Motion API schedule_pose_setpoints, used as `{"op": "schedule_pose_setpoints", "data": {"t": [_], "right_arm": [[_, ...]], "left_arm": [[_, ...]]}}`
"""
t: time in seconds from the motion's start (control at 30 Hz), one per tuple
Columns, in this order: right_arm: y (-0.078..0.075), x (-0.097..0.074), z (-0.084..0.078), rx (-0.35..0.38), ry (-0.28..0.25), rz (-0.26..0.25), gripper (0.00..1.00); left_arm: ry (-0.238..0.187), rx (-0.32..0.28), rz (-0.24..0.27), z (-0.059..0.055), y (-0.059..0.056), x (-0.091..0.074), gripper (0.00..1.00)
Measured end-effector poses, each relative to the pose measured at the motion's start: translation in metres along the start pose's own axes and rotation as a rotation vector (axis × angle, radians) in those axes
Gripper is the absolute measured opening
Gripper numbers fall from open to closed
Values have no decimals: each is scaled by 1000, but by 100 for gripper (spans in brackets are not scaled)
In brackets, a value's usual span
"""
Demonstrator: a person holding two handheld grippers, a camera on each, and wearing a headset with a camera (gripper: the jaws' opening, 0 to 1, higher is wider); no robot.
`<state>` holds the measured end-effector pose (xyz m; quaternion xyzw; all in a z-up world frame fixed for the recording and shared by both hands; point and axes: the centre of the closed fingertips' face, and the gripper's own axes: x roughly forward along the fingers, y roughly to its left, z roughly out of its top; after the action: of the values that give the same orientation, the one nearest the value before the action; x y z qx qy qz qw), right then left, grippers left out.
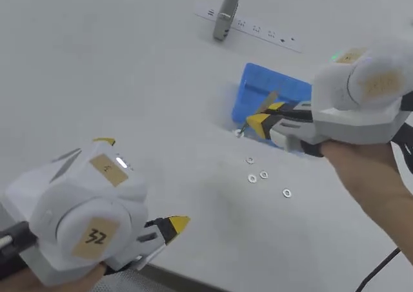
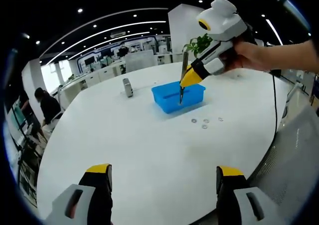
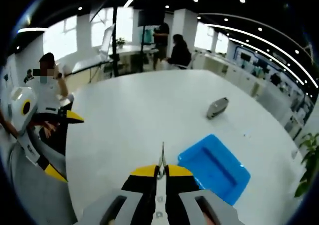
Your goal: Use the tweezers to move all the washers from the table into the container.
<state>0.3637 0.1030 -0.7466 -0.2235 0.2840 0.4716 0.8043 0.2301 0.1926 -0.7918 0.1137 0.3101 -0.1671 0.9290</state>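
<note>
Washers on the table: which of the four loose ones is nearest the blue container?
The washer at the top of the group in the head view, closest below the blue container. The other three lie farther toward the person.

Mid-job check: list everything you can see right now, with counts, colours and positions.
White round table: one, white, under everything.
Blue plastic container: one, blue, on the table.
Small metal washers: four, silvery, loose on the table near the container.
Slim metal tweezers: one, grey, tips pointing down by the container.
Small grey device: one, grey, beyond the container.
Flat white strip with printed marks: one, beside the device.
Right gripper: one, white and yellow-tipped, shut on the tweezers.
Left gripper: one, open, empty.
</note>
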Motion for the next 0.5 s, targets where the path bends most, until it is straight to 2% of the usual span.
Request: {"op": "schedule_pose_setpoints", "data": {"t": [0.2,0.3,0.4,0.5], "right_arm": [[-32,5,9,24,-24,-73,1],[-48,10,14,67,-54,-106,1],[-58,15,15,99,-67,-126,1],[-64,29,12,110,-57,-135,1]], "left_arm": [[6,-3,0,-2,1,0,88],[7,-1,0,-2,1,0,88],[9,-1,1,-3,1,0,88],[13,-2,1,-4,1,0,87]]}}
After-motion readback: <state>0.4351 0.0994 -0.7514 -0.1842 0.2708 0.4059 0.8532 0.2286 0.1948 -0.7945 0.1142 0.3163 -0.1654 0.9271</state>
